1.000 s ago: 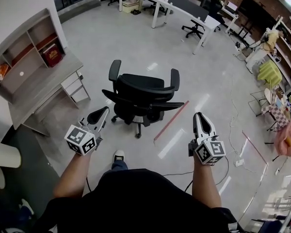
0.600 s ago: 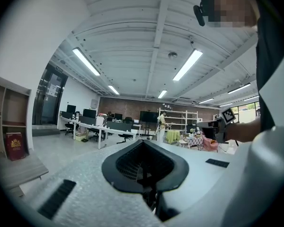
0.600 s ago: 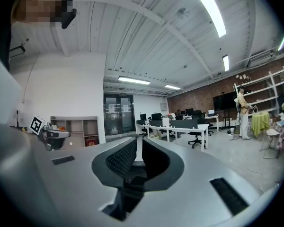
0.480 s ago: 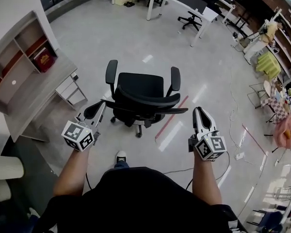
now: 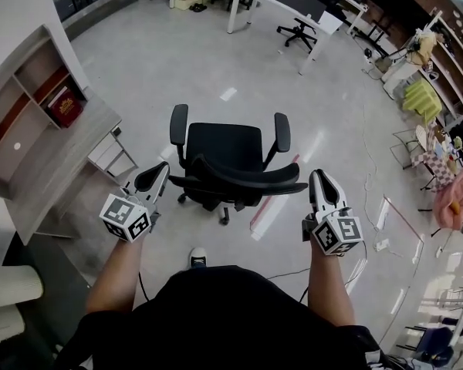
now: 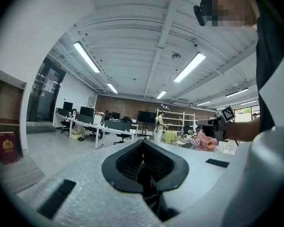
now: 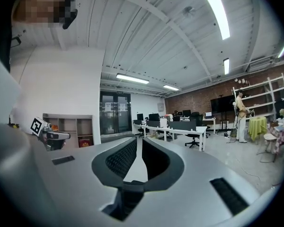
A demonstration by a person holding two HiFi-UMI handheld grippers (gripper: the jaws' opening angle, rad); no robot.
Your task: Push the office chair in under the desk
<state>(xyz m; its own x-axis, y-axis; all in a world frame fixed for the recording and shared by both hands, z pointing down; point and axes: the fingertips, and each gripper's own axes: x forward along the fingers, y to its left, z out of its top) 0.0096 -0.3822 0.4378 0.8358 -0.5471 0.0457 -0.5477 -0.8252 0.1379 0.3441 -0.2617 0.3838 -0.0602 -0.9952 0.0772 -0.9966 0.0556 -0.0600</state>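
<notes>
The office chair (image 5: 230,149) is matt black with a cloth-like seat, on a glossy pale floor (image 5: 177,60). The bench (image 5: 58,160) shows matt grey wood grain. The left tongs (image 6: 143,148) and right tongs (image 7: 138,143) are speckled pale plastic with black ribbed pads (image 7: 119,160).

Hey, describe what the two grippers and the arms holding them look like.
Both the left gripper and right gripper are light grey, tapering shells with black ribbed pads. Each carries a white cube printed with black square markers. The person wears a black short-sleeved top.
</notes>
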